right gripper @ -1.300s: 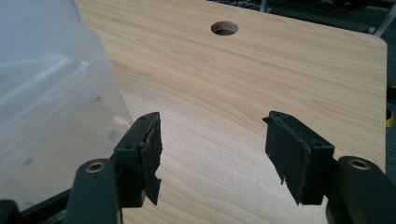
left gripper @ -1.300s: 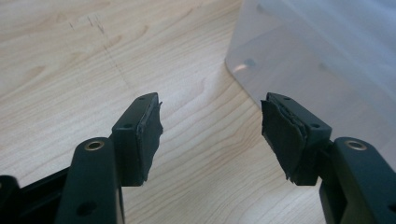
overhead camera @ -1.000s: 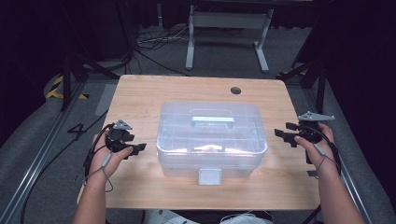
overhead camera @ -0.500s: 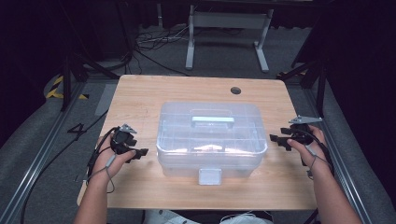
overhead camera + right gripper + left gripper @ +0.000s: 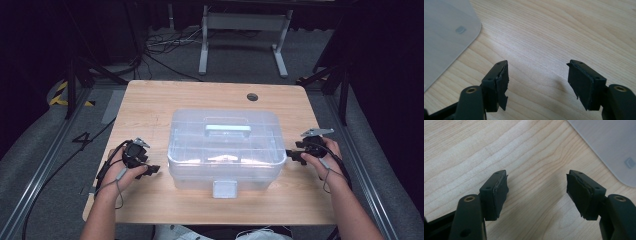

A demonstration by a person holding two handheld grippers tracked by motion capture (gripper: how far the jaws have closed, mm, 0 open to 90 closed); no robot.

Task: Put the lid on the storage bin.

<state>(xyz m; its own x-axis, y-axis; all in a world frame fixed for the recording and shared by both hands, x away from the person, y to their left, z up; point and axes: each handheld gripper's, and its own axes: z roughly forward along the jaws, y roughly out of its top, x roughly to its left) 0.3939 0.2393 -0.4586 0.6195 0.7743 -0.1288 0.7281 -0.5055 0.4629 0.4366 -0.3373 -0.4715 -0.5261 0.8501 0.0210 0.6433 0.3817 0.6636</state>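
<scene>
A clear plastic storage box with a pale handle on its lid and a front latch stands in the middle of the wooden table. My left gripper rests on the table just left of the box, open, jaws empty. Open and empty too, my right gripper sits at the box's right side. In the left gripper view the box corner lies upper right of the left gripper. In the right gripper view the box corner lies upper left of the right gripper.
A round cable hole sits near the table's far edge. Behind the table stand a metal frame and loose cables on the floor. Bare wood lies in front of and beside the box.
Both hands have drawn nearer to the person and lower along the box's sides. The jaws stay open.
</scene>
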